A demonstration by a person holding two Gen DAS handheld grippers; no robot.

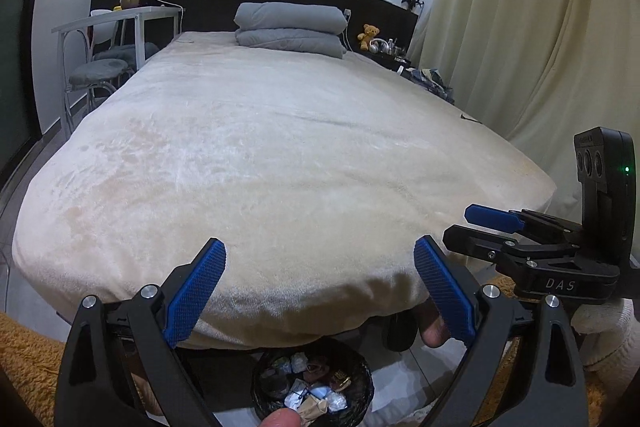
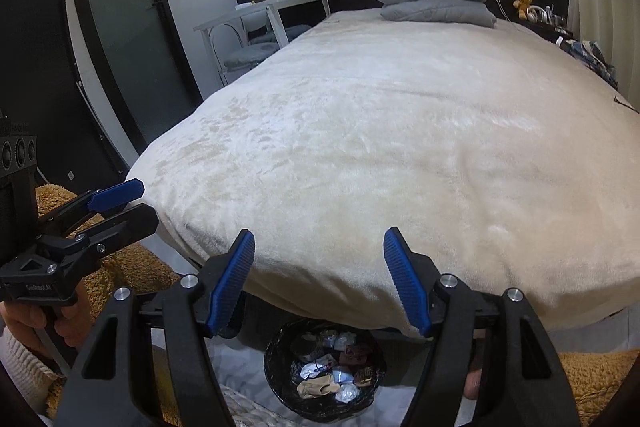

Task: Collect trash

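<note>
Cream plush bedding (image 1: pixel 280 155) fills both wrist views, spread smooth over a wide bed with no litter showing on it, a folded grey duvet (image 1: pixel 290 29) stacked at the dark headboard. Below the bed's near edge, on the pale floor, sits the trash bin (image 2: pixel 324 375), black-lined and holding crumpled wrappers (image 2: pixel 332 371) and bits of paper (it looks a good way full).

Both tools hang above that bin with nothing in them. The left gripper (image 1: pixel 320 287) has its blue pads spread wide, only bedding visible between them. The right gripper (image 2: pixel 320 279) stands with its jaws apart too, somewhat narrower, empty.

Judging by the bare blanket and the loaded bin, collecting seems close to done, or the person is scanning for more. Trouble from here would likely come from crowding: the two grippers sit just beside each other, so a quick swing of either could knock them together. A low pass could snag the pads in the plush overhang or tip the light bin.

Open room lies ahead across the bed top. To the left a white side table (image 1: pixel 120 23) and a stool (image 1: pixel 100 75) stand beside the mattress; to the right a long curtain (image 1: pixel 540 27) hangs near it.
</note>
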